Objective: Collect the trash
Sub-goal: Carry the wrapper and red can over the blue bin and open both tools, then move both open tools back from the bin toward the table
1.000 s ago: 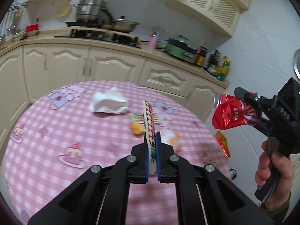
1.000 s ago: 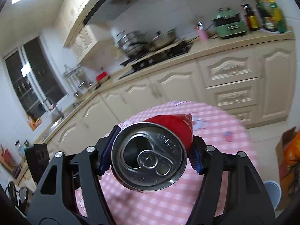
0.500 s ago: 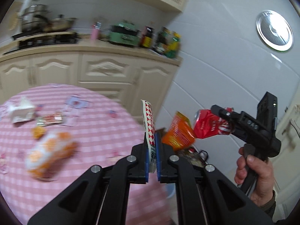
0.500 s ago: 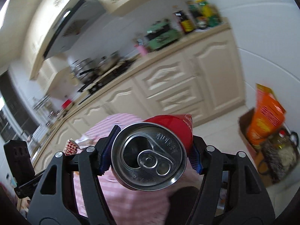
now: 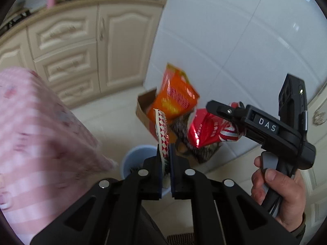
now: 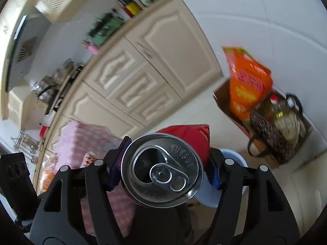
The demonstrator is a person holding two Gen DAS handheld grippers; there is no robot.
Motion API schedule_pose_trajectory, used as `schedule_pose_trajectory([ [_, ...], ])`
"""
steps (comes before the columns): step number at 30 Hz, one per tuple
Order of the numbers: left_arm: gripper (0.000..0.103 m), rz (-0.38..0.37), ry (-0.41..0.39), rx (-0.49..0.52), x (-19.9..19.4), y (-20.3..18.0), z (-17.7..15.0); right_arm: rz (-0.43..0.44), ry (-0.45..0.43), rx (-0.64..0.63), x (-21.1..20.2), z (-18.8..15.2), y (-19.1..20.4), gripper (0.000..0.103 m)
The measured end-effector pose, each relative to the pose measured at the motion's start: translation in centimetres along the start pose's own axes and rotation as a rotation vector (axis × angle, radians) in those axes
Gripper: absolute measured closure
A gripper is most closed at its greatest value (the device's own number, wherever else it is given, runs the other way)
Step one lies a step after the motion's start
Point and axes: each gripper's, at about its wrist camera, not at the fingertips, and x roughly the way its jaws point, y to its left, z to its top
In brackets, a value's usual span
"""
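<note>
While pinching a wrapper (image 5: pixel 162 134) in the left gripper (image 5: pixel 166 163) and a can (image 6: pixel 163 169) in the right gripper (image 6: pixel 164 170), could miss the bin (image 5: pixel 132 159) at six o'clock through early release

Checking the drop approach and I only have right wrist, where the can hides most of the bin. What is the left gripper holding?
Observer: The left gripper is shut on a flat red-and-white checked wrapper, which stands upright between the pads.
Operator: Is it lined up with the bin?
Observer: In the left wrist view the pale blue bin sits on the floor right behind its fingertips. I can't tell if the wrapper is directly above it.
Operator: What shape is the can's side in? I only see the lid.
Observer: The red can is crushed and creased along its side, and the right gripper clamps it near the top.
</note>
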Motion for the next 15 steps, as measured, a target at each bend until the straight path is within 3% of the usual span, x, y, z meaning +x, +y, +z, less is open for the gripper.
schedule_pose_trajectory([
  [10,0.095,0.006,0.213,-0.079,10.6,0.9,0.1,-0.038,0.119,0.160,6.6,-1.3,-6.3,0.033],
  [11,0.086,0.016,0.241,-0.077,11.5,1.0,0.1,-0.036,0.127,0.187,7.1,-1.5,-7.0,0.029],
  [12,0.062,0.023,0.255,-0.079,11.9,1.0,0.0,-0.035,0.128,0.199,7.4,-1.6,-7.3,0.021],
  [14,0.023,0.064,0.248,-0.088,12.2,1.3,0.0,-0.042,0.132,0.225,7.6,-2.0,-8.0,0.012],
  [15,0.022,0.081,0.232,-0.092,12.0,1.5,-0.1,-0.038,0.130,0.232,7.6,-2.1,-8.3,0.010],
])
